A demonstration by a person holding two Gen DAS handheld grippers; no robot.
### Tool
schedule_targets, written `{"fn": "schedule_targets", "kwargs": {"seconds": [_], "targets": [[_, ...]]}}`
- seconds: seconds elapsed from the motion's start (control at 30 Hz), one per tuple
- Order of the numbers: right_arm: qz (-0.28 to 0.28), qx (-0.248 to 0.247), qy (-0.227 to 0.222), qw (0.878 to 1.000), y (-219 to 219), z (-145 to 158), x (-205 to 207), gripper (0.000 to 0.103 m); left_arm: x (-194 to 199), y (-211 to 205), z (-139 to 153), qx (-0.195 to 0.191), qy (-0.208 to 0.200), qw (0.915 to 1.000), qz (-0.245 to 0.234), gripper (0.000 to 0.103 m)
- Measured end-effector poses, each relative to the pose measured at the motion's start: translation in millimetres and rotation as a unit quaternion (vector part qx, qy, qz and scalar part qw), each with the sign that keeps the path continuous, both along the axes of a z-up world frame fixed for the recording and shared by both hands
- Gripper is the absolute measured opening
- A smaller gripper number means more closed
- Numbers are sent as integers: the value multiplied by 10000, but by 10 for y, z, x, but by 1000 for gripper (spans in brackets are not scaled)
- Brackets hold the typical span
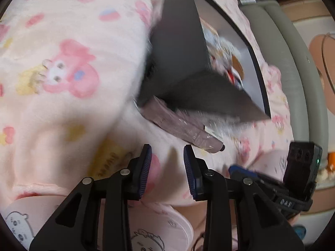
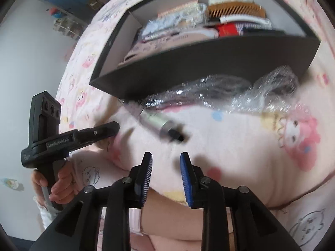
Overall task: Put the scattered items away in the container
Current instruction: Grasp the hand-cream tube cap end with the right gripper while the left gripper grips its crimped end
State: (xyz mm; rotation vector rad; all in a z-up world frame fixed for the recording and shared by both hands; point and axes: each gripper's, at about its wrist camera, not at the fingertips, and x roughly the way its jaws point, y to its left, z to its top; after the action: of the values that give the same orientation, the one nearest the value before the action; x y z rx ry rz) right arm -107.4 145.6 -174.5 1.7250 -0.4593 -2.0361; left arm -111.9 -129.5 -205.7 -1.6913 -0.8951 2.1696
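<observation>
The container on the blanket-covered bed already held combs and packets, while a wrapped folding umbrella and crinkled plastic bag lay outside against its near wall. The left claw and right claw stood narrowly parted, empty; that wall blocked a direct sweep

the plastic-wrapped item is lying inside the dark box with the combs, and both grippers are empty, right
Not quite. The plastic-wrapped item lies outside the dark box, on the blanket against its front wall, as the right wrist view shows. Both grippers are empty.
</observation>
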Motion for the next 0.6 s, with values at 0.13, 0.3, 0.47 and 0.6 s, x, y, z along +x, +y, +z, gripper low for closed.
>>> {"fn": "schedule_targets", "kwargs": {"seconds": [0.13,0.3,0.47,0.6], "targets": [[-251,9,325,9992,-67,16,-43,28,-72,-231,76,-49,159,9974,704,31],[-484,486,787,9945,-64,-55,-241,28,-236,-161,-132,52,-133,9973,716,30],[-738,163,610,9953,-40,-349,-431,28,-245,-190,-186,209,-206,9972,682,30],[-768,-155,373,9962,18,-534,-465,29,-222,-257,-221,373,-266,9964,710,30]]}}
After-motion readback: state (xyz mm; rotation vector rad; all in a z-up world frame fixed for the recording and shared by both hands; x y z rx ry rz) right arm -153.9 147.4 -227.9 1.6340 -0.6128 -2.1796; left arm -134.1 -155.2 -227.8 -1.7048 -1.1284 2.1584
